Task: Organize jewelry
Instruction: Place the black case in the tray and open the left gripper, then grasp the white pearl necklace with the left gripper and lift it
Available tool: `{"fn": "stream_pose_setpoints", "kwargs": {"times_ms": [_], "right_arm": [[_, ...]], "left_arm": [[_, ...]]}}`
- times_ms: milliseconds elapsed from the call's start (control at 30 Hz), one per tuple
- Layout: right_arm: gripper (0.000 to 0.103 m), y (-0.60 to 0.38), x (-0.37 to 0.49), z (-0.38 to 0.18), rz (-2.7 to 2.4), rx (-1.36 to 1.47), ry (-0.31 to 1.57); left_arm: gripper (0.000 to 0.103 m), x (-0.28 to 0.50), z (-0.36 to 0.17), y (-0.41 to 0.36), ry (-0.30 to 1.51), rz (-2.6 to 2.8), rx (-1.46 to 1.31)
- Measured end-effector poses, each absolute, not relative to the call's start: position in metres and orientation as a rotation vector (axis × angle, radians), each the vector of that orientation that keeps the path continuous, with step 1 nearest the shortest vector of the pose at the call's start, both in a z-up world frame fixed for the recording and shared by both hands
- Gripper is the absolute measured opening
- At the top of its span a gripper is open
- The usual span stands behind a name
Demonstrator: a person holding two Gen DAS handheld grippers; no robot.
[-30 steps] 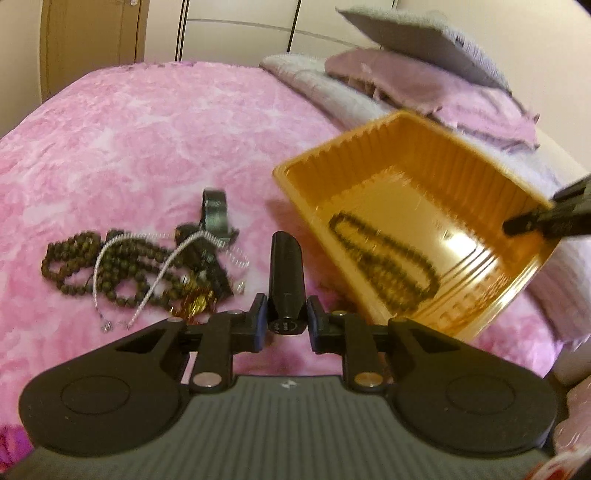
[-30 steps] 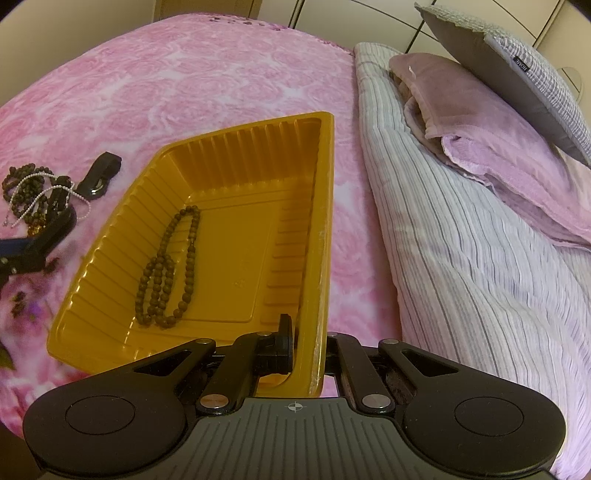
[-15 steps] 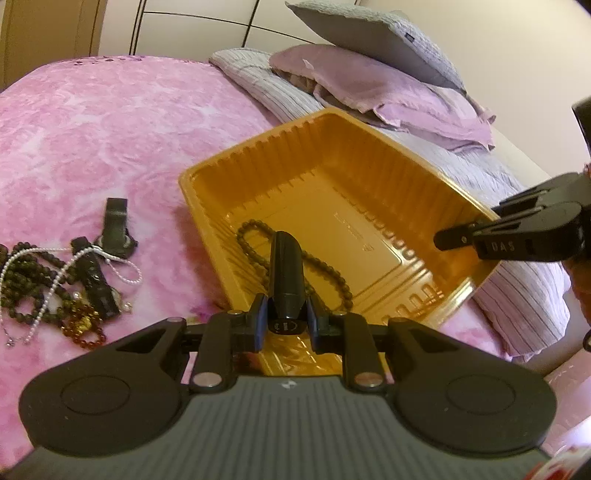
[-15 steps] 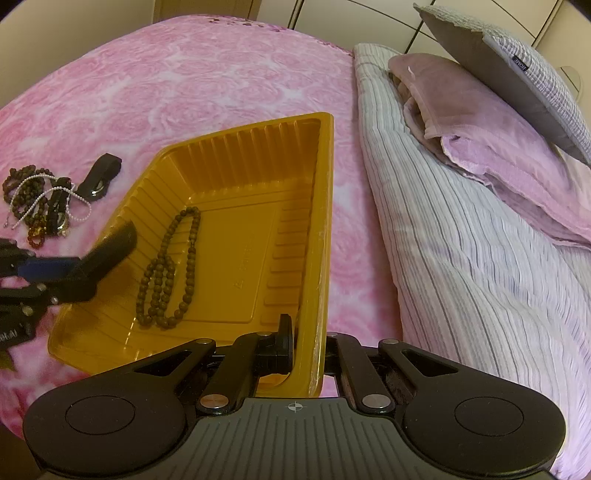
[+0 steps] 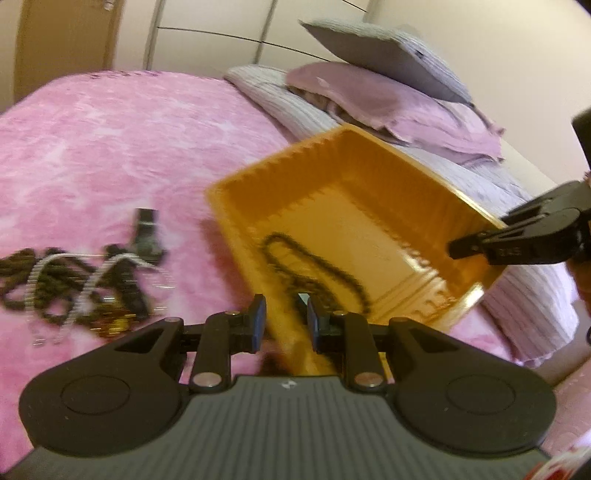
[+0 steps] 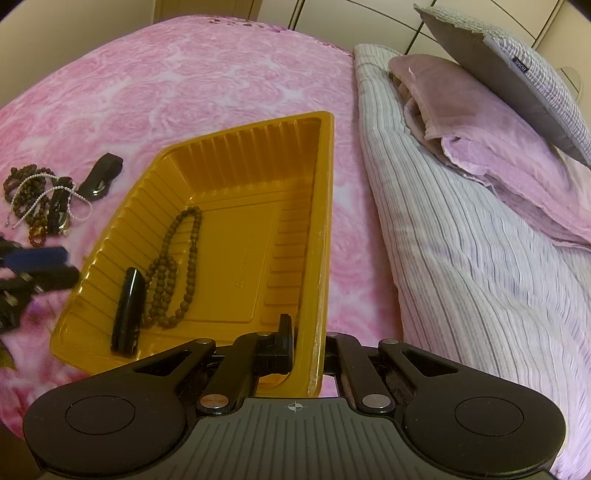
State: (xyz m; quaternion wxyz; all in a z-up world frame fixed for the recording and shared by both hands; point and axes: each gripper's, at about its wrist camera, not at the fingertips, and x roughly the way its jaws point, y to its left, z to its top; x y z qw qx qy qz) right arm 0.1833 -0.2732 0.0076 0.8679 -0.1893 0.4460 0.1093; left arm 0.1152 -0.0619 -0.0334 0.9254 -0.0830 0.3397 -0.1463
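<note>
An orange plastic tray (image 6: 317, 206) lies tilted on the pink bedspread; it also shows in the left wrist view (image 5: 369, 192). In it lie a brown bead necklace (image 6: 173, 266) and a black oblong piece (image 6: 127, 314). My right gripper (image 6: 308, 347) is shut on the tray's near rim. My left gripper (image 5: 282, 323) is open and empty at the tray's left edge; it shows in the right wrist view (image 6: 40, 266). A pile of jewelry (image 6: 40, 199) lies left of the tray: dark beads, a white pearl strand, a black clip (image 6: 101, 177). The left wrist view shows the pile (image 5: 81, 284) blurred.
A striped lilac pillow (image 6: 461, 258), a folded mauve blanket (image 6: 498, 147) and a grey cushion (image 6: 517, 74) lie right of the tray. The pink bedspread (image 6: 166, 85) stretches behind. Wardrobe doors (image 5: 221, 33) stand beyond the bed.
My left gripper carried the black oblong piece over the tray, opened and let it go; it now lies in the tray. The left gripper has drawn back left. The right gripper has not moved.
</note>
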Motion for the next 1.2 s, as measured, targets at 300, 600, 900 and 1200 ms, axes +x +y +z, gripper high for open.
{"fn": "stream_pose_setpoints", "kwargs": {"times_ms": [300,600,900,1200], "right_arm": [[0.004,-0.273,0.183,0.006,0.224,-0.39,0.937],[0.004,-0.273,0.185,0.005,0.218,-0.393,0.947],[0.004,-0.273,0.185,0.003,0.211,-0.395,0.955],[0.004,-0.273,0.184,0.003,0.209,-0.401,0.954]], "left_arm": [[0.023,0.098,-0.045,0.0,0.685,-0.089,-0.12],[0.023,0.099,-0.058,0.032,0.697,0.017,-0.051],[0.023,0.114,-0.064,0.062,0.721,0.085,-0.073],[0.015,0.133,-0.072,0.066,0.767,0.073,-0.078]]}}
